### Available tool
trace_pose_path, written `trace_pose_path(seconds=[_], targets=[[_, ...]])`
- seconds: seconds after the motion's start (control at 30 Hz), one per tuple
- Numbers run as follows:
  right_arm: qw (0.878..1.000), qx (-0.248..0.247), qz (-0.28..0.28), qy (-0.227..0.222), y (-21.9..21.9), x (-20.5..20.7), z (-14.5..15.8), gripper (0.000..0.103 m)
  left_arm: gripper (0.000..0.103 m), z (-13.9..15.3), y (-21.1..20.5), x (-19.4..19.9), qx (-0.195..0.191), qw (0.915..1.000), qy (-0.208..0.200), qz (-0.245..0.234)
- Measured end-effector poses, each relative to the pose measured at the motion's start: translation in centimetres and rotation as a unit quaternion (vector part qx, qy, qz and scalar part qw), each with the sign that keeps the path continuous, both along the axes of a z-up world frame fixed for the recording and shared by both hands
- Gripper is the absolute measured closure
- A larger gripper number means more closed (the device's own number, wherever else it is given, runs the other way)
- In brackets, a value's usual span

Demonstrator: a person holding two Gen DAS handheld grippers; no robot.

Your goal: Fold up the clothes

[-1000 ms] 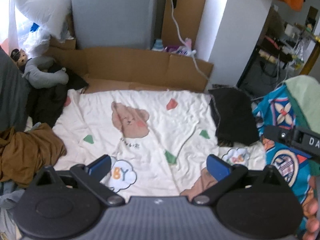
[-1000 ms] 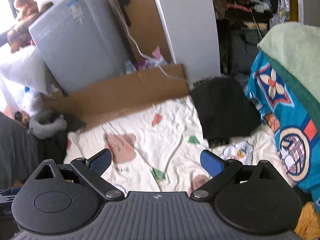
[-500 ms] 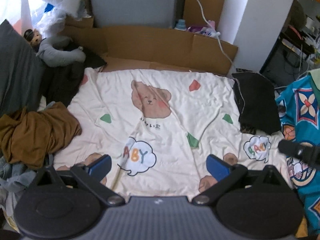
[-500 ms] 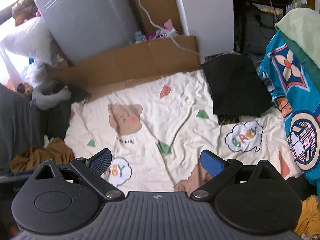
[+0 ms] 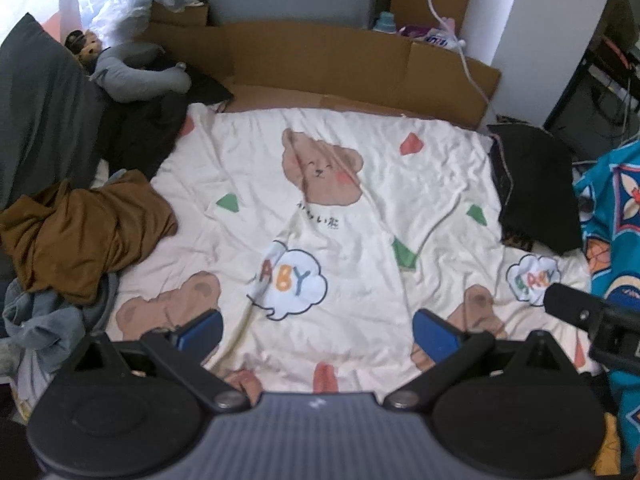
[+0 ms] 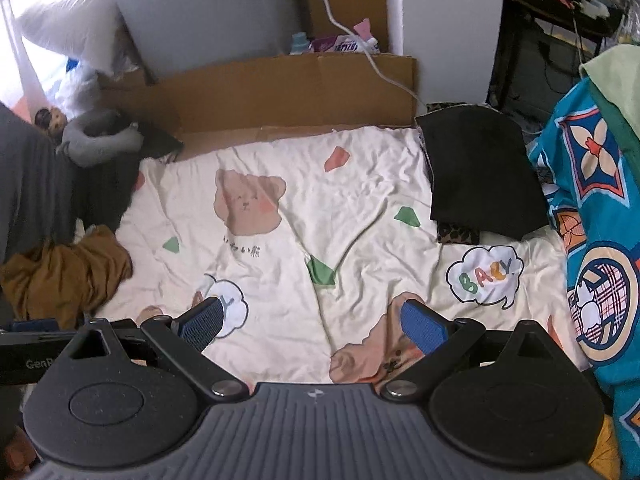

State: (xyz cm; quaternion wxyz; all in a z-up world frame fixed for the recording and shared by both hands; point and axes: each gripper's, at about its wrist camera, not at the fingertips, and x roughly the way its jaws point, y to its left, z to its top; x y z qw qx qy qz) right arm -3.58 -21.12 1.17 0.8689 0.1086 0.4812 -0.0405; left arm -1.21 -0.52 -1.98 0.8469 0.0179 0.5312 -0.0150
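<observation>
A cream sheet (image 5: pixel 340 160) (image 6: pixel 360 184) printed with bears and "BABY" clouds covers the bed. A crumpled brown garment (image 5: pixel 80 236) (image 6: pixel 64 276) lies at its left edge, over a grey garment (image 5: pixel 44 320). A folded black garment (image 5: pixel 532 184) (image 6: pixel 480 176) rests at the far right, on a leopard-print piece (image 6: pixel 458 235). My left gripper (image 5: pixel 318 334) hovers open over the sheet's near edge, holding nothing. My right gripper (image 6: pixel 312 324) is open too, empty, above the near sheet. The right gripper's body (image 5: pixel 592 320) shows at the right of the left wrist view.
A blue patterned cloth (image 6: pixel 592 248) with a pale green one (image 6: pixel 616 76) on top piles up at the right. Cardboard (image 5: pixel 320 68) lines the far side before a grey appliance (image 6: pixel 200 12). A grey plush toy (image 5: pixel 136 72) and dark pillow (image 5: pixel 36 120) lie far left.
Both views have tilted down and pulled back, so more of the sheet and the brown garment at the left shows. Both grippers stay open and empty.
</observation>
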Motion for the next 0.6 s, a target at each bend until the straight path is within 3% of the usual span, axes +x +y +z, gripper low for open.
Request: trace_pose_path(seconds=[0.23, 0.6], targets=[[0.999, 0.000, 0.019, 0.031, 1.1, 0.5, -1.4, 0.004, 0.001, -0.4, 0.4, 0.3, 0.007, 0.9998, 0.010, 0.013], [1.000, 0.009, 0.024, 0.017, 2.1, 0.8, -0.7, 0.004, 0.005, 0.4, 0.5, 0.8, -0.003, 0.9998, -0.002, 0.019]])
